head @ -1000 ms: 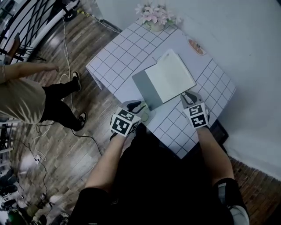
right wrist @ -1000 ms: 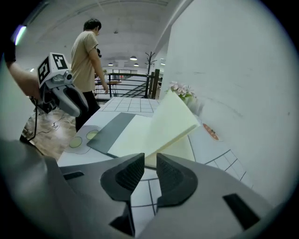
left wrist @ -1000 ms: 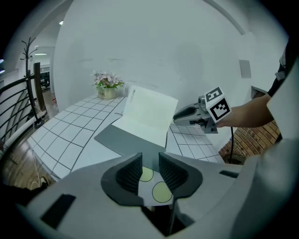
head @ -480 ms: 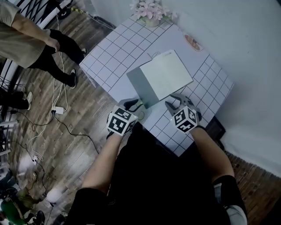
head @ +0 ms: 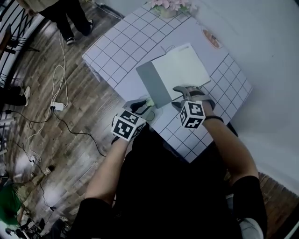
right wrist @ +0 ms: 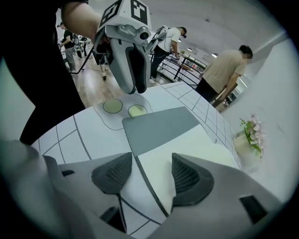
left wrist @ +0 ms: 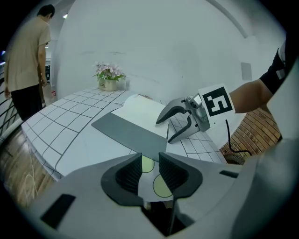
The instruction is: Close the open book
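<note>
Opening wide just now over the open book's [head: 182, 70] near edge: right gripper [head: 176, 97], page corner between its jaws, untouched. Left gripper [head: 147, 108] just beside the grey cover [head: 154, 85], jaws slightly parted, empty. Blank white pages flat on grid-patterned table [head: 119, 44]; potted flowers [head: 169, 6] beyond book; plank floor [head: 70, 126].

Head view: the flower pot [head: 168, 11] and a bystander's legs [head: 70, 16] are being cut off by the top edge. Part of the near edge of the book [head: 182, 70] is being covered by the right gripper [head: 174, 97]. A small round object [head: 211, 39] on the tabletop [head: 117, 51] is being shown too small to identify.
</note>
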